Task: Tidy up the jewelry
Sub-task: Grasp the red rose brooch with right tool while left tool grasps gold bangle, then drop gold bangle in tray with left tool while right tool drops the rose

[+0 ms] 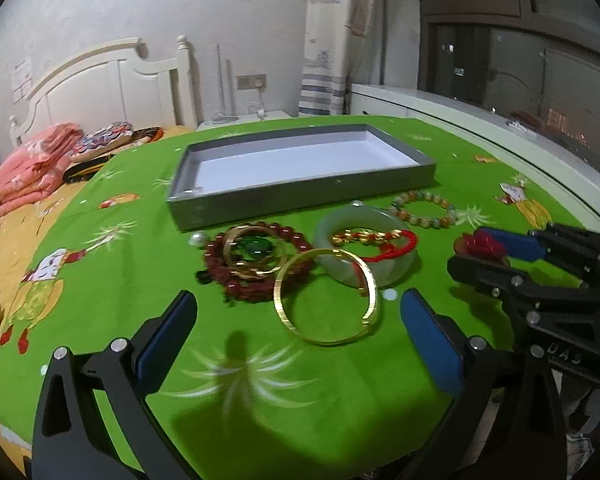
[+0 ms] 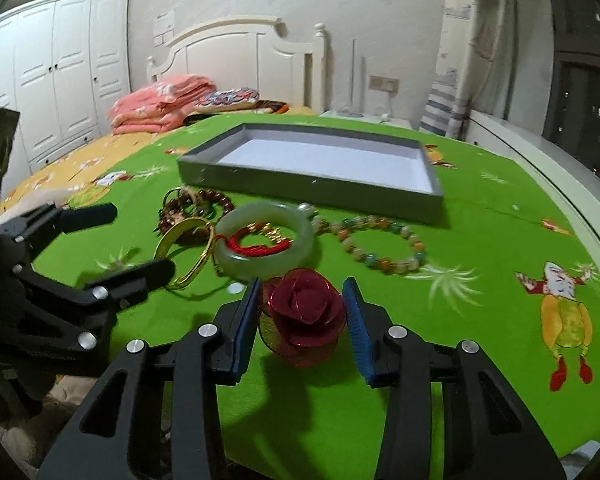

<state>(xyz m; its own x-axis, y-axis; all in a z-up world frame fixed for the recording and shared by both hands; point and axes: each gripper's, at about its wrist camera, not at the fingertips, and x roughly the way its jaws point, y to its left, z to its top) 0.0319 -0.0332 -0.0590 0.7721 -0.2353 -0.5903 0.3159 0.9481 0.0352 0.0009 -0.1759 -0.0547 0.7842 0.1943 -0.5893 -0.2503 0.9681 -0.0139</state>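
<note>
A grey tray [image 1: 300,196] [image 2: 312,190] with a white floor stands on the green cloth. In front of it lie a gold bangle [image 1: 328,334], a jade bangle [image 1: 400,270] [image 2: 228,256] with a red-and-gold cord bracelet [image 1: 374,238] [image 2: 260,240] on it, dark red beads [image 1: 260,292] with gold rings and a green stone, and a pastel bead bracelet [image 1: 426,208] [image 2: 384,246]. My left gripper [image 1: 298,312] is open, just before the gold bangle. My right gripper [image 2: 302,300] [image 1: 488,246] has its blue pads around a red rose ornament [image 2: 306,312], which rests on the cloth.
The cloth-covered table ends at a white rim [image 2: 572,200] on the right. A bed with folded pink bedding [image 2: 160,104] lies behind on the left, a white wardrobe [image 2: 60,72] beyond. A dark window [image 1: 520,40] is at the right.
</note>
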